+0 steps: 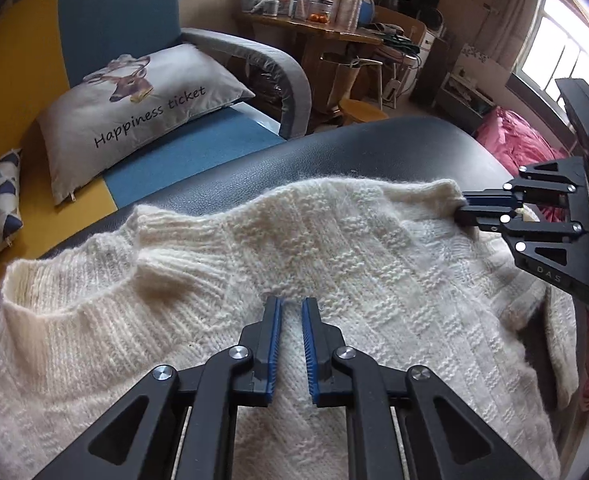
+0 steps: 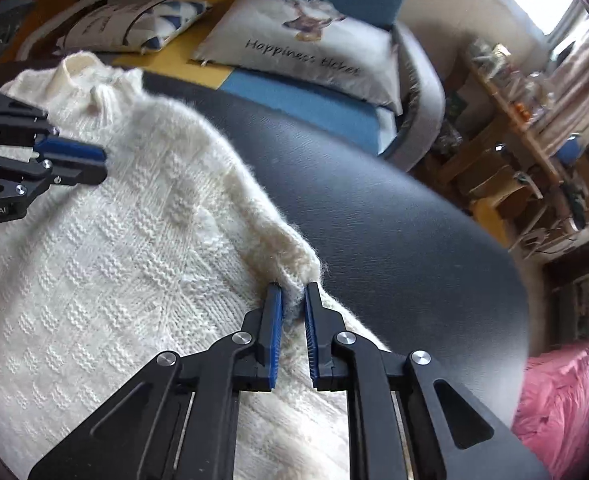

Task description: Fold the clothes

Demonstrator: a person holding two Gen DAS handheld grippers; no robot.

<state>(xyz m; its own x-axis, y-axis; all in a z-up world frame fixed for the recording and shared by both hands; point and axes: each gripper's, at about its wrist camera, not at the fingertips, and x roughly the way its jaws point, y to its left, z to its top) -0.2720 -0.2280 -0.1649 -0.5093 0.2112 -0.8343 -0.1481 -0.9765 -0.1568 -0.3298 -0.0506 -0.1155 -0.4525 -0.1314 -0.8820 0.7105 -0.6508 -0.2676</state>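
Note:
A cream knitted sweater [image 1: 334, 256] lies folded on a black leather surface [image 1: 374, 148], its ribbed collar at the left. My left gripper [image 1: 291, 304] hovers over the sweater's middle, jaws narrowly apart with nothing between them. It also shows in the right wrist view [image 2: 98, 164]. My right gripper [image 2: 293, 292] is shut on the sweater's far corner [image 2: 294, 264]. In the left wrist view it [image 1: 462, 208] pinches that corner at the right edge.
A blue and yellow sofa [image 1: 106, 12] with a deer pillow [image 1: 134, 112] stands behind the black surface. A cluttered wooden table [image 1: 314, 28] is further back. Pink bedding [image 2: 558, 400] lies at the right.

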